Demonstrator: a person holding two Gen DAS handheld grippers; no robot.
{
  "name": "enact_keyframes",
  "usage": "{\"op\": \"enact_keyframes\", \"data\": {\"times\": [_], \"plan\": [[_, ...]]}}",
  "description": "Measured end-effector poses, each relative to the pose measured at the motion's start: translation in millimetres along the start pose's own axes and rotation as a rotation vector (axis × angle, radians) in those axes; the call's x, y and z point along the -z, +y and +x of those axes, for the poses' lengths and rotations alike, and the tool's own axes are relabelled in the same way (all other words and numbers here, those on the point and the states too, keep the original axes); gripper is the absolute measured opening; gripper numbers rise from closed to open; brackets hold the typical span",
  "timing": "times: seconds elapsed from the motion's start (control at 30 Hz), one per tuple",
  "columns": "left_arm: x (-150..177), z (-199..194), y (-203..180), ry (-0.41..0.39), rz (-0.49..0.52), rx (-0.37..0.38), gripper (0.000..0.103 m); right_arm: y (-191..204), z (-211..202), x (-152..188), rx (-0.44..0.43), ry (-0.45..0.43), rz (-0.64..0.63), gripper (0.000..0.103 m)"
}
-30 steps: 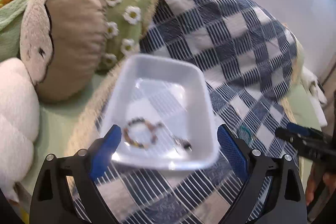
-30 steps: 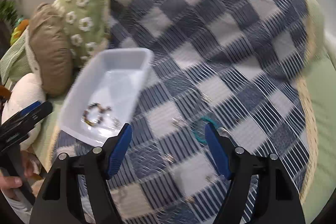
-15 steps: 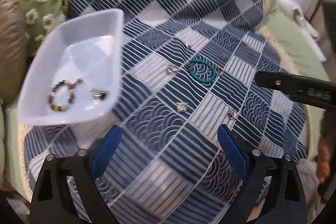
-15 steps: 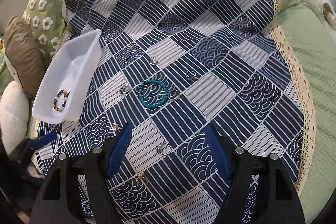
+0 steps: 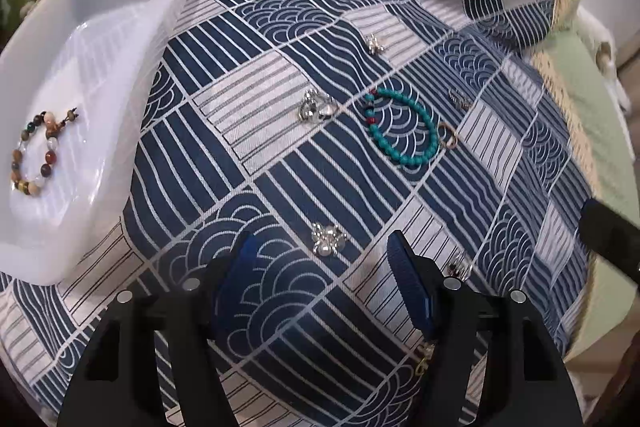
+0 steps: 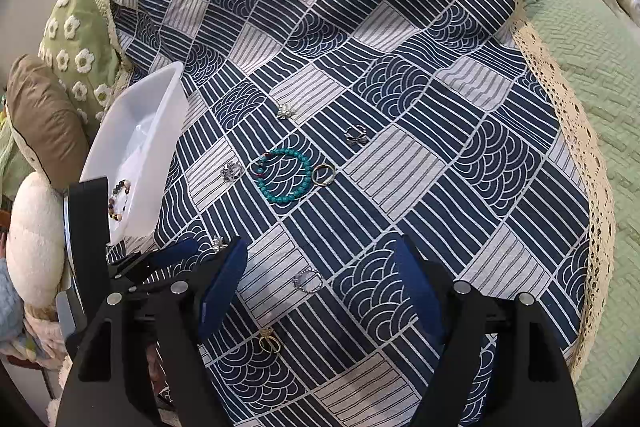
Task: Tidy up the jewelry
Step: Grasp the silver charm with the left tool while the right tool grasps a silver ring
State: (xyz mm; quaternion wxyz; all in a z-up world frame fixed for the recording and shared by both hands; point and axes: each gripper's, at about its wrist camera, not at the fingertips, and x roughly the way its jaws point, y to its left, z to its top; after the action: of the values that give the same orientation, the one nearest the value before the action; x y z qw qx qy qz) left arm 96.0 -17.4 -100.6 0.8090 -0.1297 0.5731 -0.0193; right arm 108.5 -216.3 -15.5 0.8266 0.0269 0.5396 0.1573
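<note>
A white tray [image 5: 120, 39] lies at the left on a blue patterned cloth [image 5: 280, 163] and holds a multicoloured bead bracelet [image 5: 36, 155]. A turquoise bead bracelet [image 5: 404, 125] and several small silver and gold rings lie loose on the cloth. My left gripper [image 5: 320, 263] is open, low over the cloth, with a silver pearl piece [image 5: 328, 243] between its fingertips. My right gripper [image 6: 320, 267] is open above a silver ring [image 6: 307, 279]; the turquoise bracelet [image 6: 286, 181] and tray [image 6: 140, 155] lie beyond it.
A green daisy pillow [image 6: 80, 39], a brown cushion [image 6: 44, 115] and a white plush [image 6: 34, 235] crowd the left behind the tray. Green bedding [image 6: 580, 75] and a lace edge [image 6: 560, 99] run along the right. A gold ring [image 6: 269, 341] lies near the front.
Both grippers moved down and closer to the cloth. The left swung right from the tray and now straddles the silver pearl piece, its jaws narrower.
</note>
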Motion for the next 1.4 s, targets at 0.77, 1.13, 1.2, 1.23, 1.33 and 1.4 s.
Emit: {"op": "enact_keyframes", "data": {"times": [0.77, 1.13, 1.2, 1.23, 1.33, 1.4], "plan": [[0, -32, -17, -0.078, 0.102, -0.037, 0.017, 8, 36, 16, 0.057, 0.120, -0.063, 0.075], [4, -56, 3, -0.096, 0.058, 0.027, 0.017, 26, 74, 31, 0.106, 0.231, -0.100, 0.039], [4, -57, 2, -0.096, 0.061, 0.032, 0.017, 27, 78, 31, 0.112, 0.225, -0.101, 0.036], [4, -58, 1, -0.097, 0.064, 0.033, 0.017, 28, 80, 31, 0.115, 0.220, -0.103, 0.036], [5, -61, 1, -0.105, 0.071, 0.031, 0.017, 30, 84, 30, 0.143, 0.209, -0.112, 0.025], [5, -61, 2, -0.103, 0.071, 0.034, 0.017, 28, 85, 27, 0.138, 0.201, -0.101, 0.024]]}}
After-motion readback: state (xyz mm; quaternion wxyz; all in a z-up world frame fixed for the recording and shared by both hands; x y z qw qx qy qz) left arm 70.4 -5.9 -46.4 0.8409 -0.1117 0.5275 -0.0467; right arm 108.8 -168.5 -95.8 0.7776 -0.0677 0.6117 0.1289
